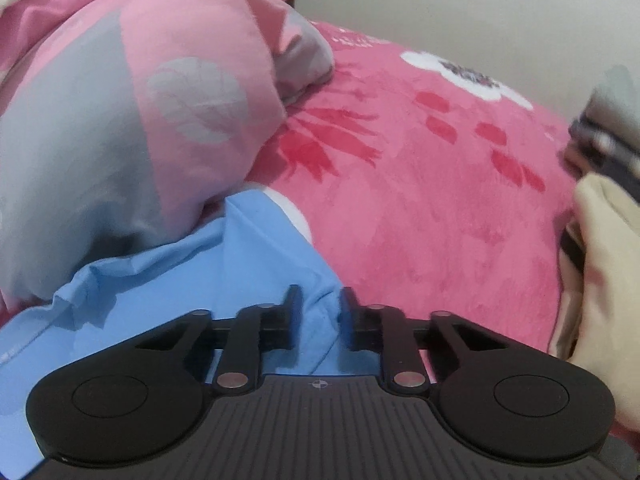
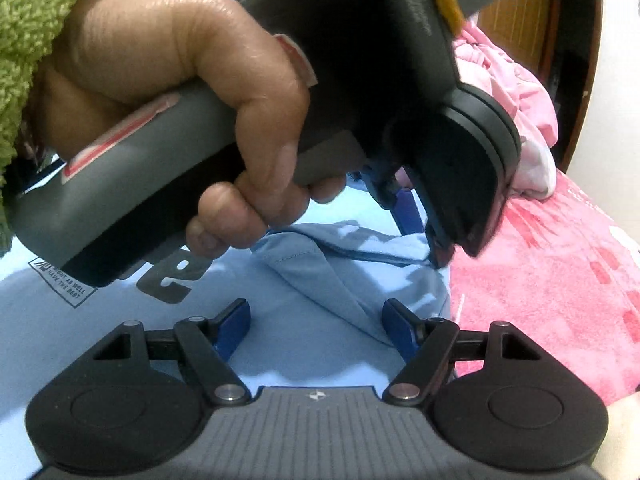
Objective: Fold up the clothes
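Note:
A light blue T-shirt (image 1: 200,272) lies on a pink bed cover. In the right wrist view the shirt (image 2: 320,280) shows dark printed lettering at the left and a raised fold at its right edge. My left gripper (image 1: 321,312) has its fingers close together with blue fabric pinched between them. The right wrist view shows a hand in a green fleece sleeve holding this gripper (image 2: 424,232), whose tips lift the fold. My right gripper (image 2: 316,328) hovers just above the shirt, open, with nothing between its blue pads.
The pink floral blanket (image 1: 440,200) spreads to the right of the shirt. A bulky pink and grey quilt (image 1: 140,120) is piled at the left. Crumpled pink bedding (image 2: 516,92) and a wooden door (image 2: 520,8) stand behind. A blurred grey and cream shape (image 1: 600,200) is at the right edge.

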The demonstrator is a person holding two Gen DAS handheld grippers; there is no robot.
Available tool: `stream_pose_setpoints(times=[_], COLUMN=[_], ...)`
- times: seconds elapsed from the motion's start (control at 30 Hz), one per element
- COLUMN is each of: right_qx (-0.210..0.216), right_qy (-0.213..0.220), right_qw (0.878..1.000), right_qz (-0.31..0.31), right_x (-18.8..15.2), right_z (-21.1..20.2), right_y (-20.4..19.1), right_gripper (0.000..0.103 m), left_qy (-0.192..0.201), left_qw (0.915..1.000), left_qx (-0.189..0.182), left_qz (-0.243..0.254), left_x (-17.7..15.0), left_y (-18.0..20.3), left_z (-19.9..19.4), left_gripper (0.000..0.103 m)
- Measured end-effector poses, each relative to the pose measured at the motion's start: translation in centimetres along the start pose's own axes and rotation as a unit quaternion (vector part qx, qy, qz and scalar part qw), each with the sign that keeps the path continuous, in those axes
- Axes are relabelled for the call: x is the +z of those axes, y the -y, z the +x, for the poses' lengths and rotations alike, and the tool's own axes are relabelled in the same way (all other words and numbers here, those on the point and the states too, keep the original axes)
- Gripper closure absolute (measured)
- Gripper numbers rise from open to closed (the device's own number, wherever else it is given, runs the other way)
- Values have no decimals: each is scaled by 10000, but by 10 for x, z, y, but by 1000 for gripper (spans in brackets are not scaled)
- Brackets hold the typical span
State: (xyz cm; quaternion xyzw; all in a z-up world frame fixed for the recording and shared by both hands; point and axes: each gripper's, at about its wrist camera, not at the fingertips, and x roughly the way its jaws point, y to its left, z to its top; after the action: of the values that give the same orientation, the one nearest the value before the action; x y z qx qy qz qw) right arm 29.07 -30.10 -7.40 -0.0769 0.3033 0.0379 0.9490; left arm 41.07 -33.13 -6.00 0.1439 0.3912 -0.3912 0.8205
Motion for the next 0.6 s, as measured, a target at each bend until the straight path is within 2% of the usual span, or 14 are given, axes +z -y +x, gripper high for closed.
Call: stream_pose_setpoints(times=[0.17,0.33,0.47,0.6], right_qx=[18,29,39,55], right_qy=[-3,-6,-10,-16], right_qw=[10000,10000,10000,10000], right_qz=[16,25,35,58], right_x=[0,0,0,-3], right_z=[2,3,2,0], right_y=[0,1,4,6], right_gripper=[27,27,27,26], left_qy=[347,834,1135,992], left_qw=[9987,9917,9804,9733], left_qx=[46,609,1139,1400], left_qz=[-378,-759,-1140,-1523], left_x=[-1,-1,-6,-13], left_y=[-17,-38,-56,-73], left_z=[-11,-31,-44,-44], left_gripper=[99,99,99,96])
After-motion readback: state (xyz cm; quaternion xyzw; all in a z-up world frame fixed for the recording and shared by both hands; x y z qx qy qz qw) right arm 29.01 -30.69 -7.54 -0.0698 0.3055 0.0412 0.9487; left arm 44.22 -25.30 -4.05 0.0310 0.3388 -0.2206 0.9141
